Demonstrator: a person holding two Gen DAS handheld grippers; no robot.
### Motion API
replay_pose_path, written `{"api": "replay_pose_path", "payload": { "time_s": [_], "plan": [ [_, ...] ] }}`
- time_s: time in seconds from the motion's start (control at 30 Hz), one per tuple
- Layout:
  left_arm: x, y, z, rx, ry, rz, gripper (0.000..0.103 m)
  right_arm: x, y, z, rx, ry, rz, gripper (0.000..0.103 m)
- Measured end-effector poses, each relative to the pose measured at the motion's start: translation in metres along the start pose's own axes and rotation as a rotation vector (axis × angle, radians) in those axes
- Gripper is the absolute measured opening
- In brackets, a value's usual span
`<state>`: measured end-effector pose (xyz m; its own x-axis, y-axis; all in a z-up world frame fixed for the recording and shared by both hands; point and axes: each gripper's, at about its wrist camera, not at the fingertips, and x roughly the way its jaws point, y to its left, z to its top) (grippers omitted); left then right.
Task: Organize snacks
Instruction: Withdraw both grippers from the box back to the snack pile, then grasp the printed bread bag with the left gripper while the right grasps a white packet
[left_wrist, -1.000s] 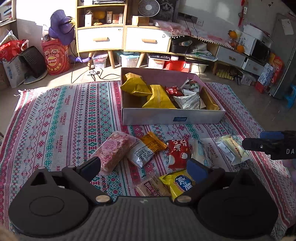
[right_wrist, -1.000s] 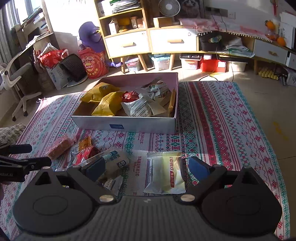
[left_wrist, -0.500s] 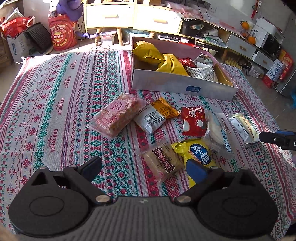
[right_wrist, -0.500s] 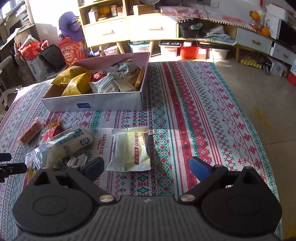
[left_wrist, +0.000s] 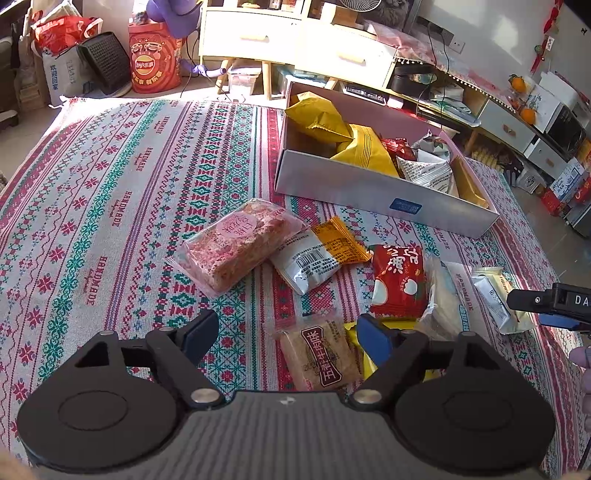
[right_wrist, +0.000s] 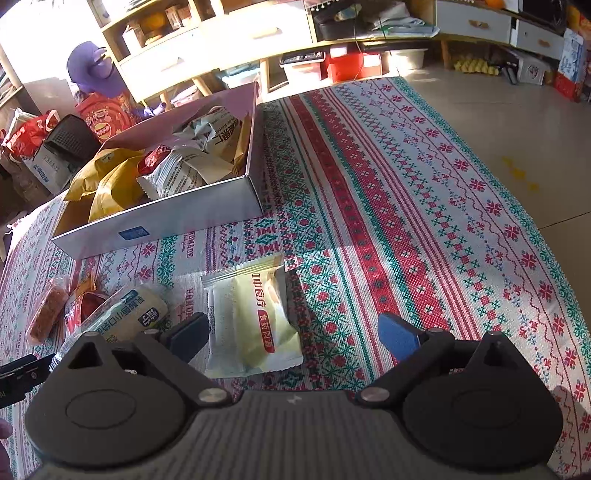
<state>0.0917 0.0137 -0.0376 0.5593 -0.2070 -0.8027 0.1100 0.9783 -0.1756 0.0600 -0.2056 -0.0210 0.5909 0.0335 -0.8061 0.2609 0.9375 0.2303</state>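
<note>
Patterned cloth (right_wrist: 388, 192): pale-green packet (right_wrist: 255, 314) between spread fingers (right_wrist: 397, 334).

Both wrist views look forward and down from close above the patterned cloth (left_wrist: 110, 192); each shows the snack box (left_wrist: 369, 192) beyond its claw

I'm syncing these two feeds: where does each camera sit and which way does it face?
Left wrist: on the left hand-held gripper, looking forward over loose snacks toward the box; its open fingers show, plus the right one's tip at the right edge.
Right wrist: on the right hand-held gripper, open above the pale green packet.
Shared: box, patterned cloth, pale green packet.
</note>
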Motion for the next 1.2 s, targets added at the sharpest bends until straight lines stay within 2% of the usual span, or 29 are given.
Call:
{"api": "replay_pose_path", "payload": {
  "time_s": [0.13, 0.27, 0.5, 0.6, 0.73, 0.8, 0.97, 1.0, 1.03, 1.2],
  "plan": [
    [0.003, 0.007, -0.002, -0.019, 0.022, 0.001, 0.083, 0.006, 0.006, 0.000, -0.025, 0.006, 0.019, 0.096],
    [-0.001, 0.007, -0.003, -0.002, 0.020, 0.012, 0.079, 0.008, 0.017, -0.003, -0.093, -0.010, -0.010, 0.092],
    [-0.005, -0.005, -0.006, 0.075, 0.021, 0.033, 0.067, 0.011, 0.035, -0.012, -0.232, -0.040, -0.067, 0.084],
    [0.002, -0.010, -0.012, 0.095, 0.064, 0.012, 0.067, 0.011, 0.041, -0.015, -0.278, -0.056, -0.079, 0.082],
    [0.003, -0.015, -0.015, 0.137, 0.047, 0.030, 0.065, 0.011, 0.045, -0.017, -0.301, -0.069, -0.075, 0.076],
    [0.003, -0.015, -0.016, 0.140, 0.044, 0.034, 0.060, 0.011, 0.046, -0.017, -0.308, -0.074, -0.065, 0.072],
    [0.003, -0.017, -0.015, 0.158, 0.037, 0.047, 0.048, 0.009, 0.052, -0.019, -0.333, -0.082, -0.024, 0.046],
    [0.002, -0.017, -0.016, 0.162, 0.036, 0.049, 0.043, 0.009, 0.054, -0.020, -0.342, -0.082, -0.023, 0.046],
    [0.002, -0.017, -0.015, 0.163, 0.036, 0.049, 0.042, 0.009, 0.055, -0.020, -0.349, -0.084, -0.027, 0.046],
    [0.001, -0.015, -0.012, 0.149, 0.056, 0.030, 0.041, 0.006, 0.062, -0.021, -0.381, -0.070, -0.025, 0.044]
  ]
}}
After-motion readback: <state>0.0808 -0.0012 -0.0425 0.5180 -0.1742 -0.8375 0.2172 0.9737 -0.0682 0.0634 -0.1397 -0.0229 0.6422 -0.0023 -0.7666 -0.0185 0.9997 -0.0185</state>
